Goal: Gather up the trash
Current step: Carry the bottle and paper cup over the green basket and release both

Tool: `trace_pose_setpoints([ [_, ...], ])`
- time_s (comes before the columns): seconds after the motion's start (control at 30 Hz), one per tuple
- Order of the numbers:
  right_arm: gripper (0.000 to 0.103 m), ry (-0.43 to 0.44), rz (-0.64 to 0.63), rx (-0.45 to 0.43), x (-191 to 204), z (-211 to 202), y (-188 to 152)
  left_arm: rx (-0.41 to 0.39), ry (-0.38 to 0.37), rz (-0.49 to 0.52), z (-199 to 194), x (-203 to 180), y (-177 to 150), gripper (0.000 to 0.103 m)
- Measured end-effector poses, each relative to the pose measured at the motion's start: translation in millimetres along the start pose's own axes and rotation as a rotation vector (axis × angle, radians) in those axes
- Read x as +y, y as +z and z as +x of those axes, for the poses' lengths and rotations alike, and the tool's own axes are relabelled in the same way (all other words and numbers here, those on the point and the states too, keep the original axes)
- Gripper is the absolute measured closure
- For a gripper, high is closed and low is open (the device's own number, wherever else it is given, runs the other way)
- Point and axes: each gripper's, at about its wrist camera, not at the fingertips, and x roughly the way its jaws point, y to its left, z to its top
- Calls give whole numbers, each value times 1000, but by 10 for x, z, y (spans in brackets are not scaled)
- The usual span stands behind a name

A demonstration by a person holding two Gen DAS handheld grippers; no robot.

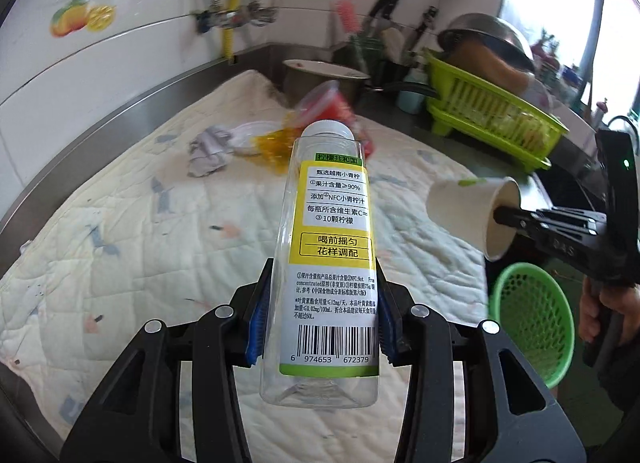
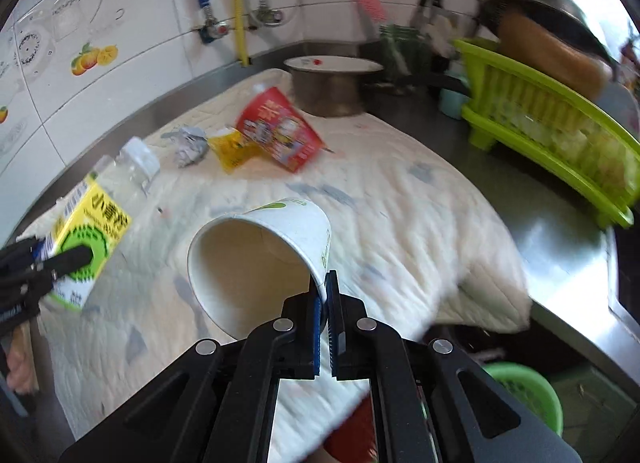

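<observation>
My left gripper [image 1: 322, 283] is shut on a clear plastic bottle [image 1: 328, 231] with a yellow label, held above the quilted cloth [image 1: 140, 223]. The bottle also shows in the right wrist view [image 2: 86, 235]. My right gripper [image 2: 325, 283] is shut on the rim of a white paper cup [image 2: 260, 255], which also shows in the left wrist view [image 1: 472, 215] beyond the cloth's right edge. On the cloth farther back lie a red snack tub [image 2: 280, 131], a yellow wrapper [image 2: 230, 149] and a crumpled grey paper [image 2: 190, 147].
A green mesh basket [image 1: 532, 319] stands on the floor below the counter edge, also low in the right wrist view [image 2: 528, 395]. A steel pot [image 2: 332, 91], a green dish rack [image 2: 552, 123] and utensils stand at the back right. Tiled wall with pipes behind.
</observation>
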Motion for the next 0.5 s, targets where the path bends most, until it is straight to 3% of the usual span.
trace_pose_setpoints([
  [0.3, 97, -216, 162, 134, -1095, -587, -1092, 38, -161, 135, 23, -1106, -187, 60],
  [0.5, 80, -285, 269, 220, -1550, -712, -1671, 94, -262, 234, 119, -1836, -411, 60],
])
